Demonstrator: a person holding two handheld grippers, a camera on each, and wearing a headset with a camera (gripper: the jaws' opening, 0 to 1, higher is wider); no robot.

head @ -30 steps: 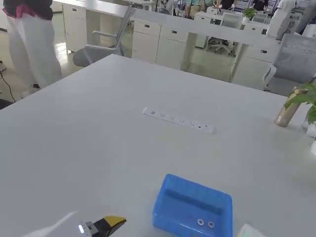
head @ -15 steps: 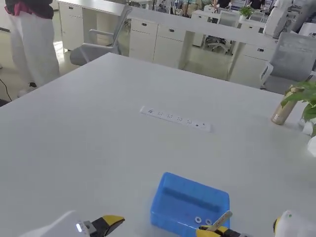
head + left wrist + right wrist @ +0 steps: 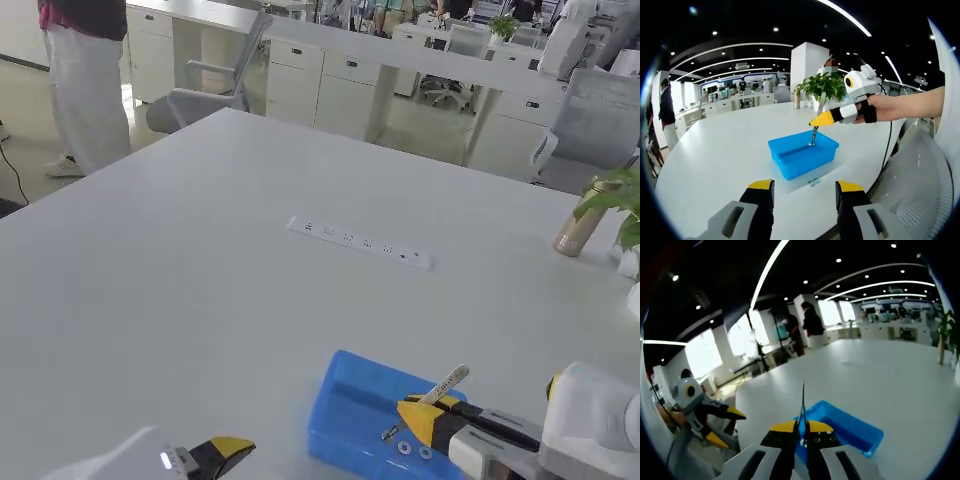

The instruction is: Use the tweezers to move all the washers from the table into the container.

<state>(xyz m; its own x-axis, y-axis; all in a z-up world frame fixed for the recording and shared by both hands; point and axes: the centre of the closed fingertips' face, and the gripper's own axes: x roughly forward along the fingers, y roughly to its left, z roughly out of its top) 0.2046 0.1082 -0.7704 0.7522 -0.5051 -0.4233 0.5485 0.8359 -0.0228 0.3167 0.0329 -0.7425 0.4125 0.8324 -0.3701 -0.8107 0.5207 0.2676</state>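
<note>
Fig. | Right gripper [image 3: 422, 416], jaws clenched on tweezers [image 3: 447, 384], has come in over the container [image 3: 345, 400] at our 5 o'clock | two washers [image 3: 405, 450] lie inside | loose washers [image 3: 813, 182] wait on the desk [image 3: 200, 280] at its 6 o'clock, left gripper view: task unfinished, we judge | left gripper [image 3: 804, 188] jaws released, empty.

Head view: high, looking down across counter [image 3: 200, 300]. Both gripper views: low, close, angled toward each other. All three share blue container [image 3: 350, 395], lower centre.

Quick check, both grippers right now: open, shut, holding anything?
Left gripper: open, holding nothing.
Right gripper: shut on the tweezers, which point down over the blue container.
</note>
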